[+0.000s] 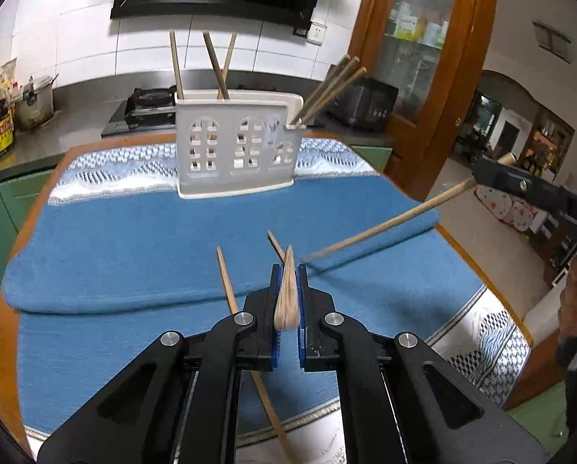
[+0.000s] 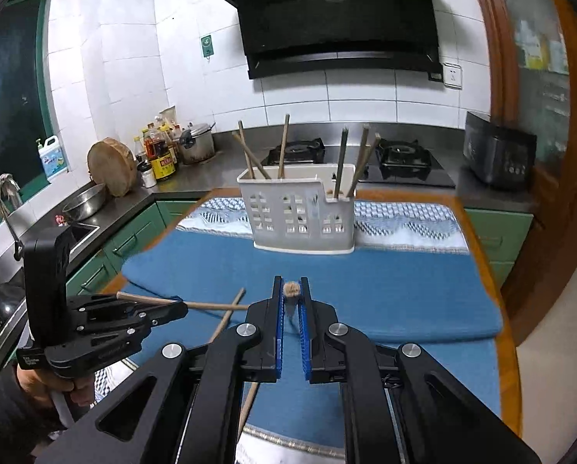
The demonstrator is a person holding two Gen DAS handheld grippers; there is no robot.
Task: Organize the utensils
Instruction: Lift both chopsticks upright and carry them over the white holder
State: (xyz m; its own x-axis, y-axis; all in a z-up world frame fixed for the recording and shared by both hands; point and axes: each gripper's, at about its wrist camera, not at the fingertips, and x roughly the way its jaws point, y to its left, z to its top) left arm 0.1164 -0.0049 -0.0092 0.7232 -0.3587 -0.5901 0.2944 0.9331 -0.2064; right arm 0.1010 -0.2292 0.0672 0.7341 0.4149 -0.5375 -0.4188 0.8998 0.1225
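A white holder (image 1: 236, 147) with window-shaped cutouts stands upright at the far end of the table, on a blue cloth (image 1: 133, 247) spread over a patterned mat (image 1: 478, 332). Its wide compartment holds 3 chopsticks (image 1: 214, 63): 1 near the left end and 2 crossing each other near the middle. The small, lower compartment at its right end holds another 3 chopsticks (image 1: 329, 87), all leaning out to the right. In the right wrist view the same holder (image 2: 300, 208) shows 3 sticks in the wide part (image 2: 263, 150) and 3 in the small part (image 2: 356, 162).

The left gripper (image 1: 288, 266) has its fingers closed narrow on 1 chopstick (image 1: 287, 294), which lies along the fingers with its thick end toward the camera and its thin end poking past the tips. The right gripper (image 2: 292, 284) is likewise pinched tight on 1 chopstick (image 2: 292, 289), seen end-on between the blue pads. From the left wrist view that stick (image 1: 385, 226) slants down from the right gripper (image 1: 481, 176) toward the cloth, blurred at its lower end.

2 more chopsticks lie loose on the cloth just beside the left gripper: a long one (image 1: 226, 282) running under the left finger, and a shorter-looking one (image 1: 276, 243) whose end shows just behind the fingertips.

A person's hand (image 2: 62, 384) grips the handle of the left gripper (image 2: 178, 305).
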